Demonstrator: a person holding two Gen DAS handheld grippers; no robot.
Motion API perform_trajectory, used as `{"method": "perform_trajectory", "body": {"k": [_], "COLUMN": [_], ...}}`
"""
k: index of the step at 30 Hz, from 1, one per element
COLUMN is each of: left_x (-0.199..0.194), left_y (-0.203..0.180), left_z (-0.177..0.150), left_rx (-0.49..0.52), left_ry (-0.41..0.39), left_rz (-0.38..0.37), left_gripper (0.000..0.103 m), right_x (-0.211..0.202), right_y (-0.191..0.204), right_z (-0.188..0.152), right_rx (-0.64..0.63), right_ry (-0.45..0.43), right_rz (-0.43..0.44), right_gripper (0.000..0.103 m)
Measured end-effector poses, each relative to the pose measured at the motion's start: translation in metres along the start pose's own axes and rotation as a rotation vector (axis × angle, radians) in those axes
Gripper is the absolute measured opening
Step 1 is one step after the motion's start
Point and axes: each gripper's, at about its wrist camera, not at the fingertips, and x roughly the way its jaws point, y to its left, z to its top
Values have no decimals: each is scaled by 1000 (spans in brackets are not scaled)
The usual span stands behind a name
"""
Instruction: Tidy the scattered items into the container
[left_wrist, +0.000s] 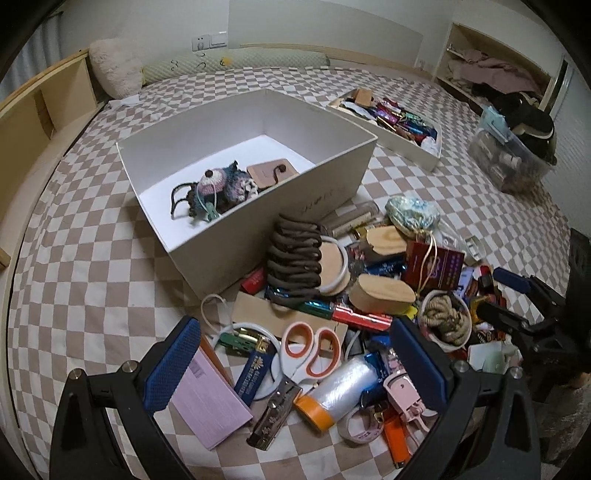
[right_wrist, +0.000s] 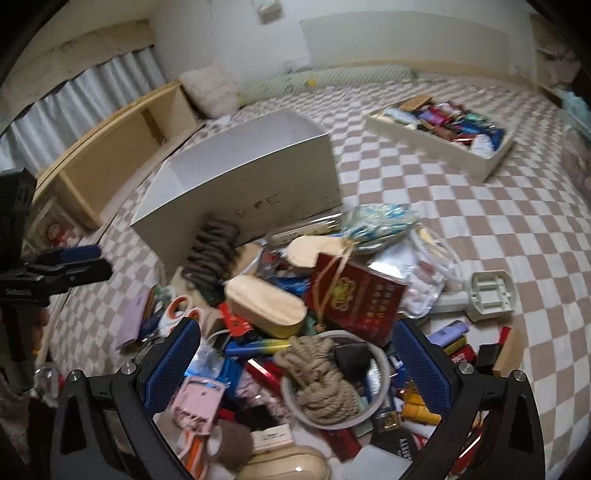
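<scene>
A big white box (left_wrist: 258, 218) stands on the checked bed cover; inside lie crocheted items (left_wrist: 221, 188) and a tan card (left_wrist: 271, 170). In front of it spreads a heap of small items: orange-handled scissors (left_wrist: 308, 349), a clear film roll (left_wrist: 341, 386), wooden ovals (left_wrist: 382, 295), a red packet (left_wrist: 434, 264) and a rope coil in a white ring (left_wrist: 447, 317). My left gripper (left_wrist: 295, 365) hangs open over the scissors and roll, holding nothing. My right gripper (right_wrist: 295, 369) is open above the rope coil (right_wrist: 319, 384), beside the red packet (right_wrist: 360, 299). The box (right_wrist: 243, 184) lies beyond.
A shallow white tray (left_wrist: 391, 136) full of small packets sits at the back right. A clear plastic bin (left_wrist: 509, 155) with dark clothes stands at the far right. A wooden shelf edge (left_wrist: 33, 107) runs along the left. A white plug-like part (right_wrist: 489, 293) lies right of the heap.
</scene>
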Motion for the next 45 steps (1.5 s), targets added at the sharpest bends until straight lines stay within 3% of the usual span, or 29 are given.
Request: {"method": "perform_trajectory", "body": {"k": [5, 12, 19, 27, 39, 45], "left_x": [6, 14, 26, 31, 33, 36], "left_y": [-5, -11, -11, -12, -15, -18], "left_z": [-6, -13, -17, -21, -22, -25], "left_rx": [18, 37, 17, 31, 40, 51], "left_ry": [17, 47, 88, 116, 125, 135], "left_rz": [-12, -22, -23, -28, -32, -29], "left_gripper": [103, 103, 103, 103, 103, 103], "right_x": [12, 34, 43, 59, 61, 66], "right_y": [-9, -8, -12, 4, 2, -7], "right_z": [-14, -33, -39, -56, -56, -52], "right_rx": [6, -66, -64, -208, -218, -189], "right_ry": [10, 105, 118, 153, 117, 145], "right_rz": [-56, -47, -67, -179, -159, -123], "right_gripper": [103, 103, 103, 103, 103, 103]}}
